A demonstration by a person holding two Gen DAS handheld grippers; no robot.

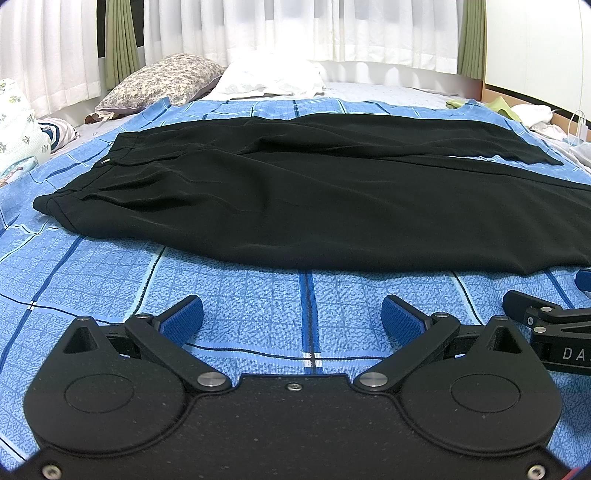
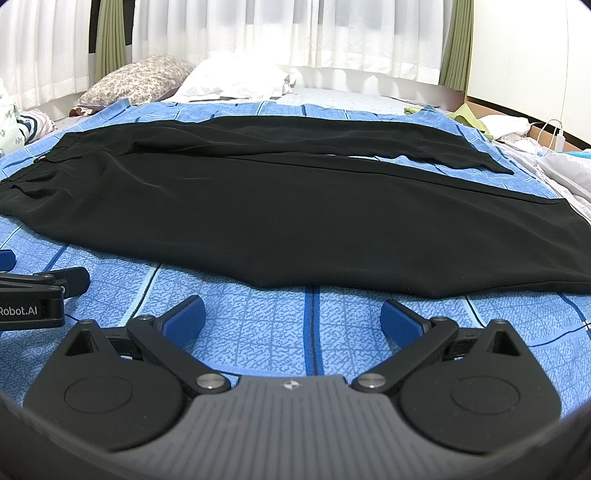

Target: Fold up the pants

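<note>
Black pants [image 1: 314, 199] lay flat across a blue checked bedspread [image 1: 240, 295].

Both the left gripper [image 1: 291, 319] and right gripper [image 2: 291, 317] sat wide open and empty at 6 o'clock, just short of the near hem; the leg ends at 3 o'clock ran out of the left view.

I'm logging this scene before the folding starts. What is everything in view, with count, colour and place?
pants: 1, black, spread flat across the blanket, waistband at left
blanket: 1, blue plaid, on the bed under the pants
pillows: 2, one floral, one white, at the far side of the bed
curtains: white sheer with green drapes, behind the bed
cable: 1, white, far right
green cloth: 1, far right edge of the bed
left gripper: black with blue pads, open, over the blanket short of the pants
right gripper: same, open, beside the left one
</note>
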